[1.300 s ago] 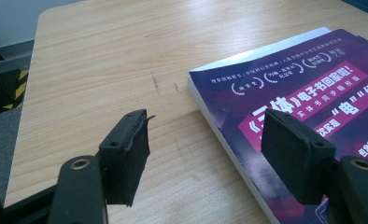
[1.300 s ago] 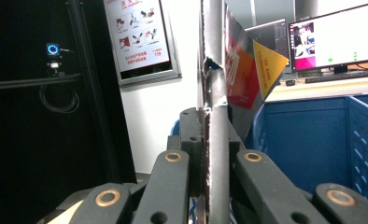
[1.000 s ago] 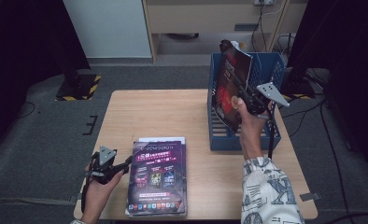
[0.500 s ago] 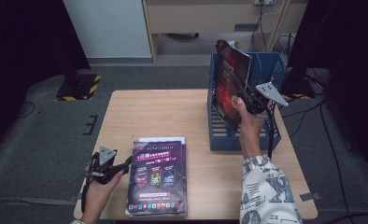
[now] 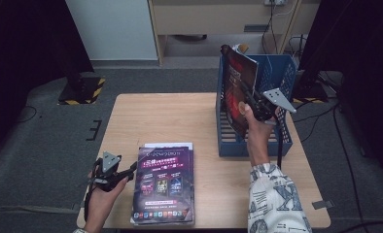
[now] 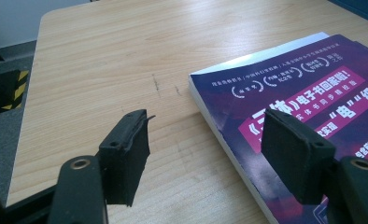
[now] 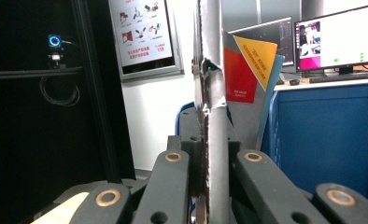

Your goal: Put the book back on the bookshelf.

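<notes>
step: right gripper (image 5: 255,104) is holding a magazine (image 5: 238,92) upright over the blue rack (image 5: 282,73), filing it into the rack; it is not seated yet, judging by how high it is sitting
next: likely needing to lower the magazine straight down into a slot, keeping it vertical so the bottom edge is not catching the rack wall, then letting go
right fingers: clamped tight on the magazine, its edge is running up between the jaws in the right gripper view (image 7: 215,140)
right hand pose: forearm is reaching up from the table's near edge, wrist raised, gripper pointing toward the rack's left side
slot: hard to tell which compartment it is heading for, the cover is hiding the inside
rack contents: other papers (image 7: 250,70) are already standing inside
left gripper (image 5: 113,171): resting low at the near left of the table (image 5: 155,116), just beside the stack (image 5: 165,182)
left fingers: spread apart, gripping nothing; one jaw is hovering over bare wood, the other over the purple cover (image 6: 308,88)
stack: lying flat near the front edge, well apart from the rack, waiting as the next pick
</notes>
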Demonstrator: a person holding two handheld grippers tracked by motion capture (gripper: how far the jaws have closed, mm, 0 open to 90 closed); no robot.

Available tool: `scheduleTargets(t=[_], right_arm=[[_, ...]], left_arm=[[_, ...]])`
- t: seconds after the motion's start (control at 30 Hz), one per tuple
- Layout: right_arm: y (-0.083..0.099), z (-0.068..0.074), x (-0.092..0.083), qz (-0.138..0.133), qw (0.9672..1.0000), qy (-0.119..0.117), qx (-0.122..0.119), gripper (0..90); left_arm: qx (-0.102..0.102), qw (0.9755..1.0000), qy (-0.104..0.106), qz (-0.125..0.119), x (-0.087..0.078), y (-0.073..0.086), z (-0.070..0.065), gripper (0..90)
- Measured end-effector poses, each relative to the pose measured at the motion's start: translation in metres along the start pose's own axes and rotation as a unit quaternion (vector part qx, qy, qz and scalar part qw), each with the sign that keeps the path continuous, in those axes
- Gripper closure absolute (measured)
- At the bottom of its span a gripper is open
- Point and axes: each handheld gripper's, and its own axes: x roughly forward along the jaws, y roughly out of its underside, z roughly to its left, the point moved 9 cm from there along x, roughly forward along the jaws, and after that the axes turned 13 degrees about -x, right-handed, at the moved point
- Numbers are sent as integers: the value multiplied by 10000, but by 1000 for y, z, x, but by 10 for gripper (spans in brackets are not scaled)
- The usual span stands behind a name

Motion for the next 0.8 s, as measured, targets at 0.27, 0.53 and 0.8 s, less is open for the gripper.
scheduleTargets(t=[0.27, 0.53, 0.8], right_arm=[[8, 3, 1, 58, 10000, -53, -12, 867], [17, 4, 0, 128, 9999, -31, 24, 866], [27, 8, -1, 336, 9994, -28, -27, 865]], left_arm=[[-16, 10000, 8, -9, -1, -1, 2, 321], [1, 10000, 13, -9, -1, -1, 1, 322], [6, 10000, 16, -36, -2, -3, 1, 322]])
